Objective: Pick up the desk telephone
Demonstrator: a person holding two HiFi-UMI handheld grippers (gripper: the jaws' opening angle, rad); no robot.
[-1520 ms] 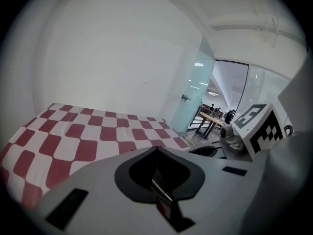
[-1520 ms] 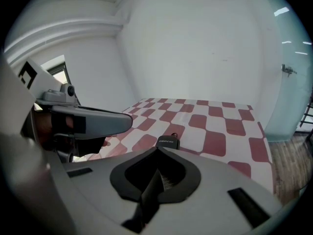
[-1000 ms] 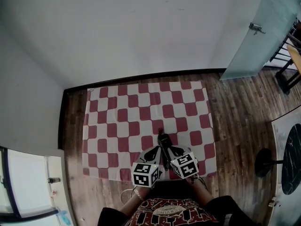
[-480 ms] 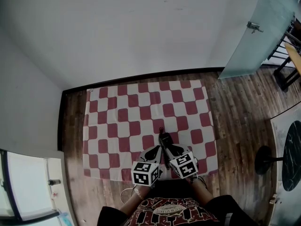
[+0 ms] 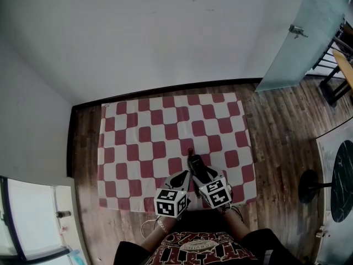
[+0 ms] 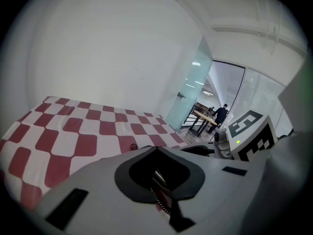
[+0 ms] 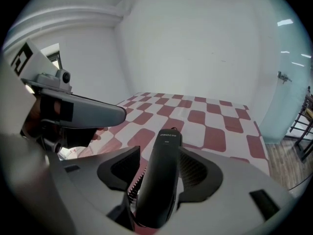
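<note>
A black telephone handset [image 5: 192,163] lies on the red-and-white checked cloth [image 5: 143,142] near its front edge. In the right gripper view the handset [image 7: 164,155] sits lengthwise between the two dark pads. My right gripper [image 5: 198,174] [image 7: 161,173] is opening; a gap shows beside the left pad, where the coiled cord [image 7: 133,186] appears. My left gripper [image 5: 185,176] [image 6: 159,177] sits just left of it, its pads drawn together round a thin stretch of the coiled cord [image 6: 164,203].
The cloth lies on a wooden floor [image 5: 276,131] against a white wall with a black skirting. A frosted glass door [image 5: 298,43] stands at the right, and a round black stand base [image 5: 311,189] near it. A person [image 6: 221,114] stands far off by a table.
The right gripper's jaws have spread apart from the handset, which stays between them. Both hands have kept their places.
</note>
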